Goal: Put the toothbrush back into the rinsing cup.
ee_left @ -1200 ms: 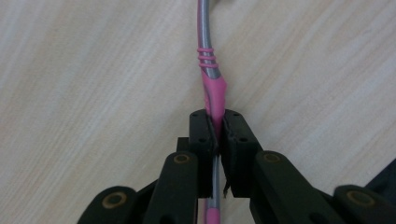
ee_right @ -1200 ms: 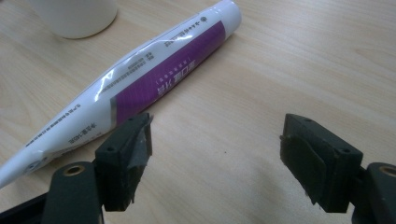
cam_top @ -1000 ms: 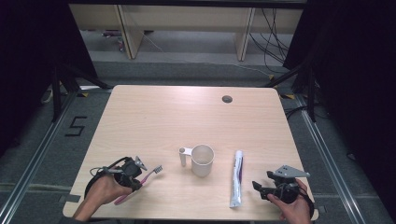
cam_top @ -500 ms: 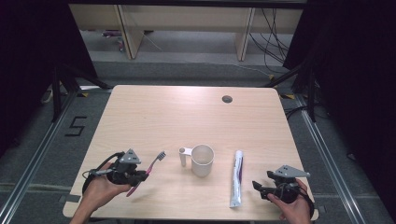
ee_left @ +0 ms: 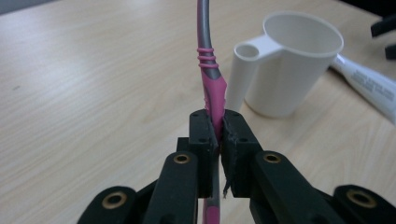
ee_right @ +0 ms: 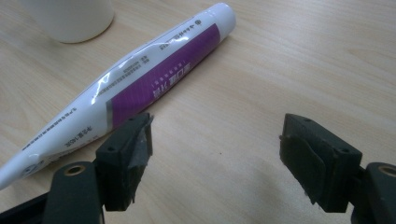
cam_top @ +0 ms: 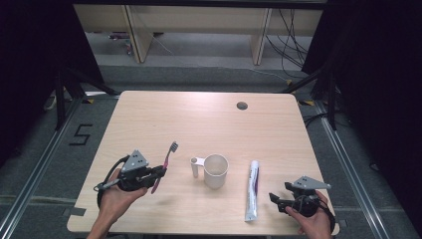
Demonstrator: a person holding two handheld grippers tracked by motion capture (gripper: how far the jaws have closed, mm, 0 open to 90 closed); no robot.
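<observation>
Where the left gripper [cam_top: 158,173] sits at about 8 o'clock on the table [cam_top: 199,114], jaws clamped tight on the pink handle of a toothbrush [cam_top: 165,165]. Brush lifted off the wood, running from the jaws up toward 1 o'clock, bristle head at the far end. Seen in the left gripper view too: pads pinching the pink grip [ee_left: 214,100], grey neck rising out past the top edge. Just to the 3 o'clock side of the brush, a white cup [cam_top: 215,171] standing upright, hollow handle turned toward 9 o'clock. Further toward 3 o'clock, a toothpaste tube [cam_top: 252,190] lying flat, white with a purple band, close to the cup but apart from it. Down at 5 o'clock, the right gripper [cam_top: 274,199], jaws spread wide, nothing between them, resting near the tube's lower end without touching it.
</observation>
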